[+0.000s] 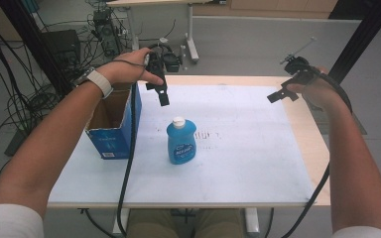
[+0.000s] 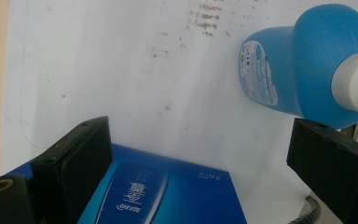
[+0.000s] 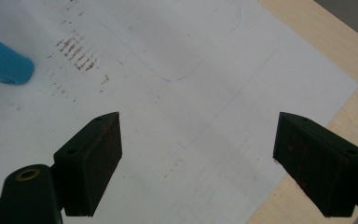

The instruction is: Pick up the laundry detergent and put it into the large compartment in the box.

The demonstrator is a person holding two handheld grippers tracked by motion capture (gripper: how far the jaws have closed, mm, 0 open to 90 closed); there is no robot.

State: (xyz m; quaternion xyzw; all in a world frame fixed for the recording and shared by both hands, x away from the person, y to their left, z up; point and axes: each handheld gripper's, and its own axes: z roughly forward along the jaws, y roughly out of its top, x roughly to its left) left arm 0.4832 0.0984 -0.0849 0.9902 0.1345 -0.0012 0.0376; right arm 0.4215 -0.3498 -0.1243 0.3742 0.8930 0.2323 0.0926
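Observation:
A blue bottle [image 1: 181, 144] with a white cap stands upright on the white sheet [image 1: 238, 148] near the table's middle. Left of it an open blue carton [image 1: 113, 130] stands on the sheet's left edge. My left gripper [image 1: 161, 94] hangs above the sheet between carton and bottle, held up off the table, its jaws wide apart and empty. In the left gripper view the bottle [image 2: 303, 70] lies beyond the jaws at upper right and the carton [image 2: 168, 191] below. My right gripper [image 1: 283, 94] hovers over the far right of the sheet, open and empty. The bottle's base [image 3: 2, 63] shows at the right gripper view's left edge.
The white sheet covers most of a light wooden table [image 1: 312, 144], whose bare strip runs along the right side. Brown smudges [image 1: 208, 134] mark the sheet right of the bottle. Cables [image 1: 126, 173] trail from both grippers over the near edge. Equipment and wires crowd the floor at far left.

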